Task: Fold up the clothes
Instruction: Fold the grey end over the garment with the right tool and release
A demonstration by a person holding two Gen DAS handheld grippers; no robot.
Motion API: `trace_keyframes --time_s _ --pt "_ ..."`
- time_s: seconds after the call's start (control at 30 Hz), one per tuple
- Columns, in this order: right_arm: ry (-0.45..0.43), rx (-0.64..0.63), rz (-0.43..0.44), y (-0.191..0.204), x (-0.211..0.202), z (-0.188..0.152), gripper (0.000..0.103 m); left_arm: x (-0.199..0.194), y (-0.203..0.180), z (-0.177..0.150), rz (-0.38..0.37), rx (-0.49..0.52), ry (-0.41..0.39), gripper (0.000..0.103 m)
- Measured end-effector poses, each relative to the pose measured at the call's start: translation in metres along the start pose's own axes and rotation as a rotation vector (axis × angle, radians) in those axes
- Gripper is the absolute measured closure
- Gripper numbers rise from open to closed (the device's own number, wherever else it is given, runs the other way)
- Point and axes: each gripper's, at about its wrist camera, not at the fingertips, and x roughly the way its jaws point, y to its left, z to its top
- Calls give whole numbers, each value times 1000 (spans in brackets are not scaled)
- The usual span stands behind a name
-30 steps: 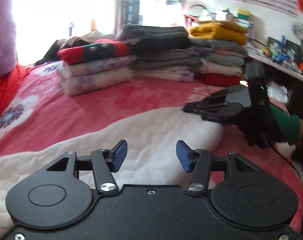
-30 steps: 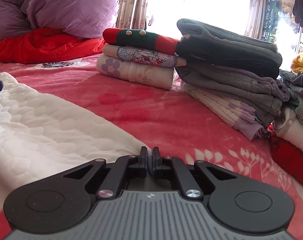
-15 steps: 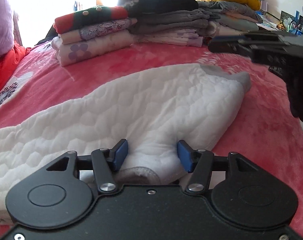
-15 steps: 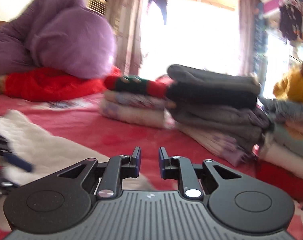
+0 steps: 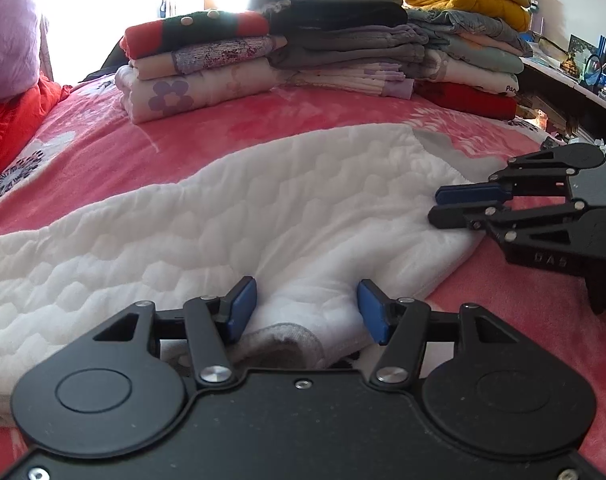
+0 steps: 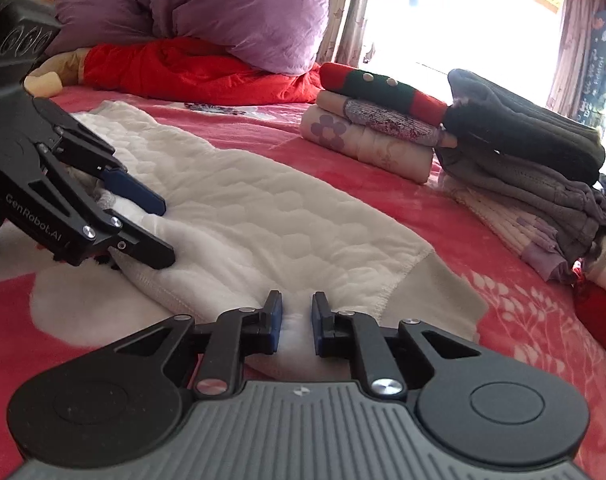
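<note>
A white quilted garment with grey trim lies spread on the red flowered blanket. My left gripper is open and straddles a bunched hem with a grey cuff at the garment's near edge. The right wrist view shows that gripper at the left, with white cloth between its fingers. My right gripper sits low at the garment's other edge beside the grey band. Its jaws are closing with a narrow gap, and white cloth shows between the pads. From the left wrist view it comes in from the right.
Three stacks of folded clothes stand along the far side of the bed: red-and-green on florals, greys, mustard on pastels. A purple duvet and a red one lie at the bed's head. A cluttered shelf runs along the right.
My left gripper sank onto the garment's near hem, which now lies between its jaws. My right gripper went from shut to slightly apart and came down to the garment's edge.
</note>
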Motion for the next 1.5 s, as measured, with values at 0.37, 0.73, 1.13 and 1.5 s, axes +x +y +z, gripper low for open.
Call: trace_keyframes --time_s 0.37,0.73,1.13,1.5 --pt "18 337 -39 -34 1 -16 91 -18 -3 -12 37 -81 -54 44" --pt "-120 734 -78 -56 -54 -22 54 -114 81 -20 373 -407 -218 46" --pt "-110 1208 115 -74 -22 -61 12 -67 117 -19 471 -365 15 31" --pt "-226 1334 121 -76 -1 -68 44 -57 71 -2 376 -226 -128 33"
